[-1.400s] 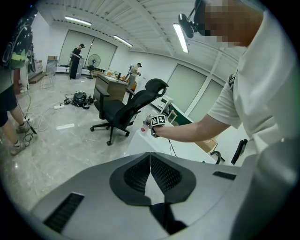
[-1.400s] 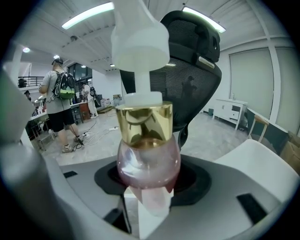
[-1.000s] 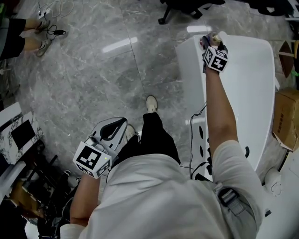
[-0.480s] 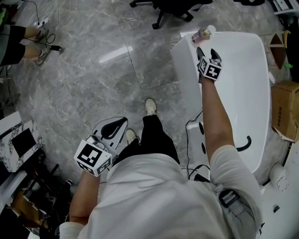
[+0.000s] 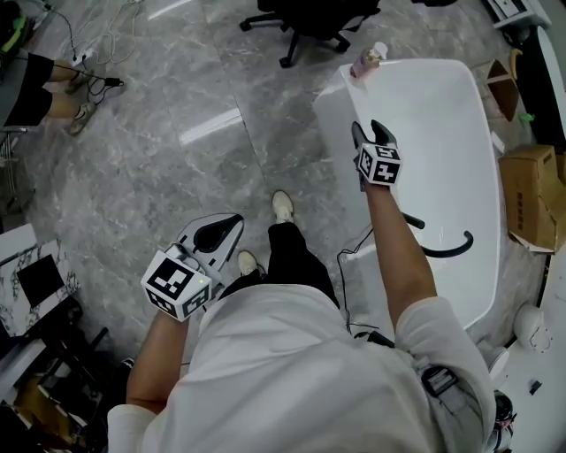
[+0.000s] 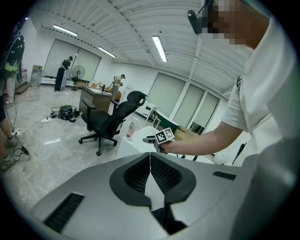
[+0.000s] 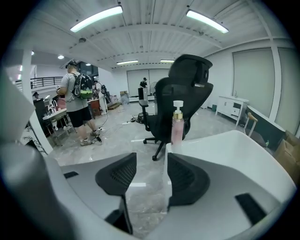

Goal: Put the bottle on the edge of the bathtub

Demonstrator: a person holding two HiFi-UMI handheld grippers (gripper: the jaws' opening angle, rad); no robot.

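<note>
Pink pump bottle with a white pump head [image 5: 367, 60] stands upright on the far corner rim of the white bathtub [image 5: 332, 111]. Right gripper [image 5: 369, 131] is over the rim, apart from the bottle, jaws closing with nothing between them. Left gripper [image 5: 230, 226] is low at the person's side, jaws pressed together, empty.

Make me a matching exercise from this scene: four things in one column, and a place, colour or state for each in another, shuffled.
Things:
1. pump bottle
2. office chair
3. left gripper
4. cardboard box

Descriptions:
A. jaws together, nothing between them
B. brown, beside the bathtub
C. standing on the bathtub's corner rim
D. black, on casters

Pairs: 1-C, 2-D, 3-A, 4-B
</note>
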